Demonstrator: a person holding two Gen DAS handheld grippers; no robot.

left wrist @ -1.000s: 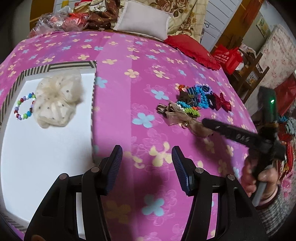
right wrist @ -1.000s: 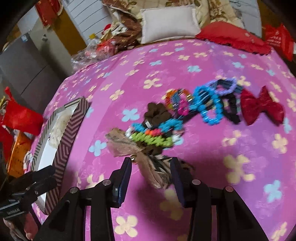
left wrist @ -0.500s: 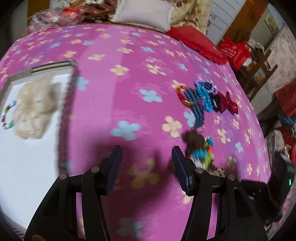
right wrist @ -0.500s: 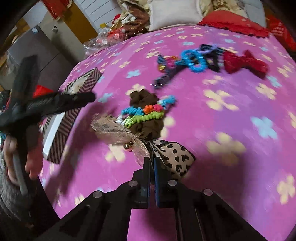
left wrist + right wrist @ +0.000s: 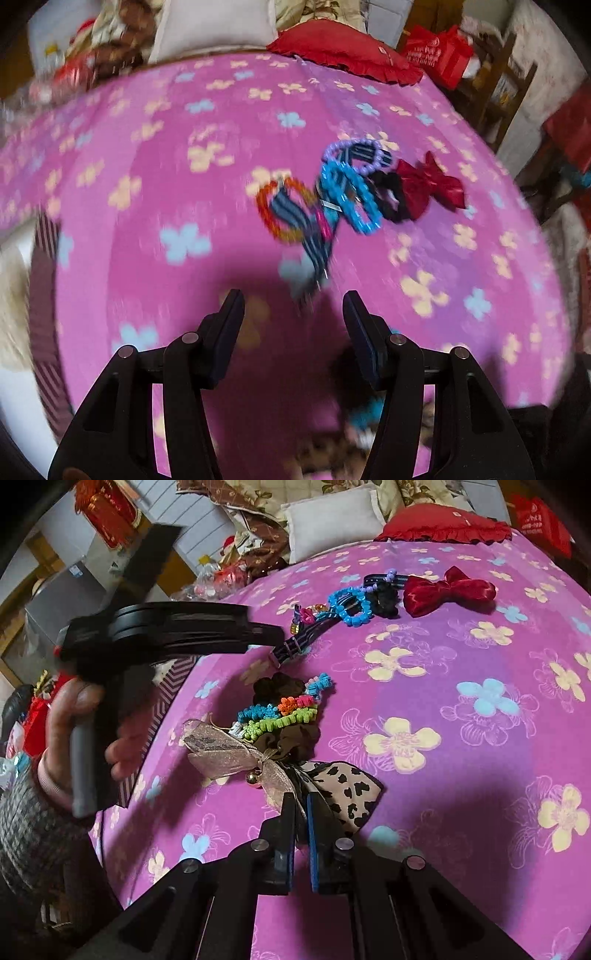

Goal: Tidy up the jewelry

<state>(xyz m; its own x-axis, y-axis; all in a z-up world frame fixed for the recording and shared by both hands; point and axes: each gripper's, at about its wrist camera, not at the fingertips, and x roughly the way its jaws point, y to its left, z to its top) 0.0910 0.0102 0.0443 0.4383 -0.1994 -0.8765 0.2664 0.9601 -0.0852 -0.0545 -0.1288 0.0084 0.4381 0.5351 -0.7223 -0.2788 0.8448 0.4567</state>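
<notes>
Jewelry lies on the pink bedspread (image 5: 461, 657): a near clump with the gauzy bow (image 5: 236, 755) and leopard bow (image 5: 351, 782), a far row with the blue bracelet (image 5: 351, 603) and red bow (image 5: 448, 590). The right gripper (image 5: 301, 805) is low over the cloth, fingers pinched on the gauzy bow. The left gripper (image 5: 293, 314) hovers wide apart, gripping nothing, the left hand (image 5: 85, 734) around its handle. The striped box (image 5: 44, 295) sits at left.

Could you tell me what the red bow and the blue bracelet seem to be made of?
Red bow: probably satin or velvet-like fabric, judging by its soft sheen and folds. Blue bracelet: likely glossy plastic beads, chunky and uniformly bright; the exact material is uncertain.
</notes>
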